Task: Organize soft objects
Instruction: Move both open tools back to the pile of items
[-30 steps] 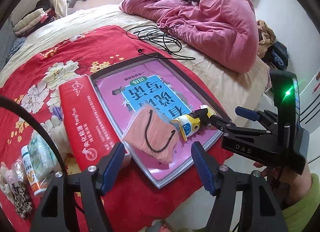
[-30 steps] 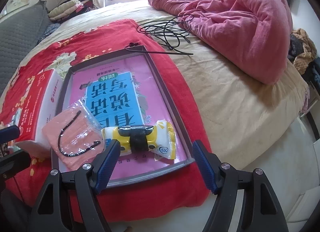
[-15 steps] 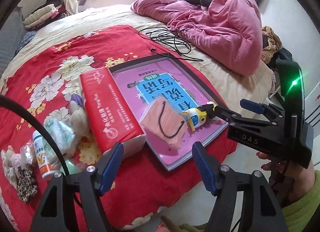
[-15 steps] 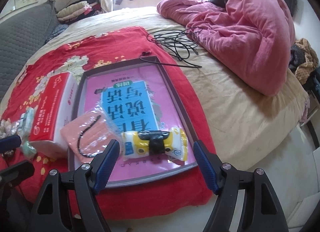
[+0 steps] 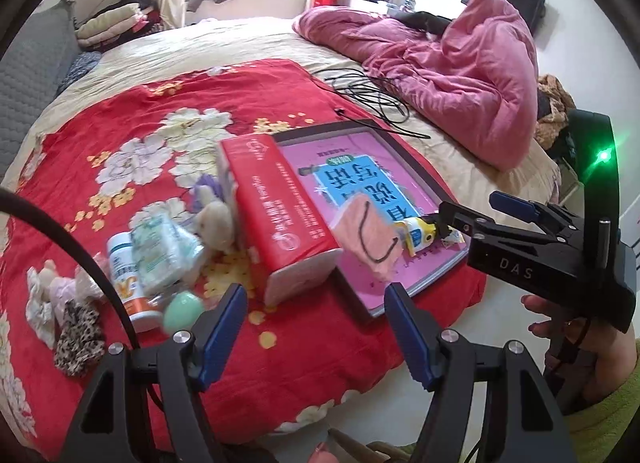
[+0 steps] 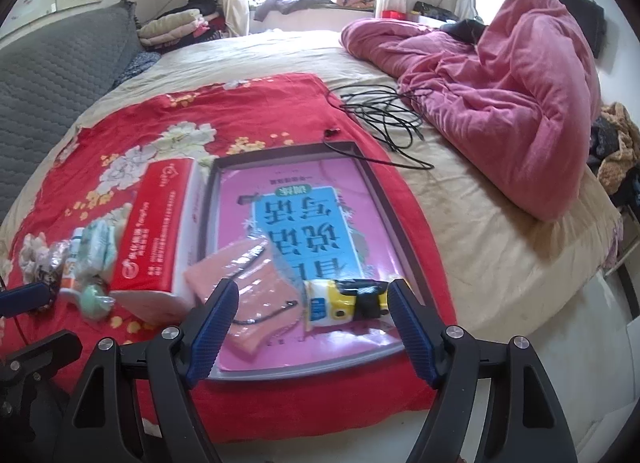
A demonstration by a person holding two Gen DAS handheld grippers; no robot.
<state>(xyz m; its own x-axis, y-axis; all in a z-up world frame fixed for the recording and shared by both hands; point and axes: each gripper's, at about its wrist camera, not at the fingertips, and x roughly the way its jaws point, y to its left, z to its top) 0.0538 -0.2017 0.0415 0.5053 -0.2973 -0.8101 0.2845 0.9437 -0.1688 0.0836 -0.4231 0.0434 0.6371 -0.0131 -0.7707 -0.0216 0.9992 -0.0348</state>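
A pink tray (image 6: 372, 179) lies on the red floral blanket (image 6: 132, 131). On it rest a bagged pink mask (image 6: 252, 283) and a yellow-white packet (image 6: 344, 303). A red tissue box (image 5: 280, 215) stands left of the tray. Left of the box lies a heap of small soft items: a plush toy (image 5: 214, 219), wipes pack (image 5: 156, 251), green egg (image 5: 182, 309), scrunchies (image 5: 60, 311) and a bottle (image 5: 128, 287). My left gripper (image 5: 316, 327) is open and empty, above the blanket's front edge. My right gripper (image 6: 312, 323) is open and empty, just in front of the tray; it also shows in the left wrist view (image 5: 464, 215).
A crumpled pink duvet (image 6: 500, 95) fills the bed's far right. Black cables (image 6: 380, 115) lie behind the tray. A grey headboard cushion (image 6: 52, 79) is at the left. The bed's edge drops to the floor (image 6: 592, 363) at the right.
Both grippers have pulled back and up from the tray, so more of the bed shows. The left view has swung left onto the heap of small items. Both stay open.
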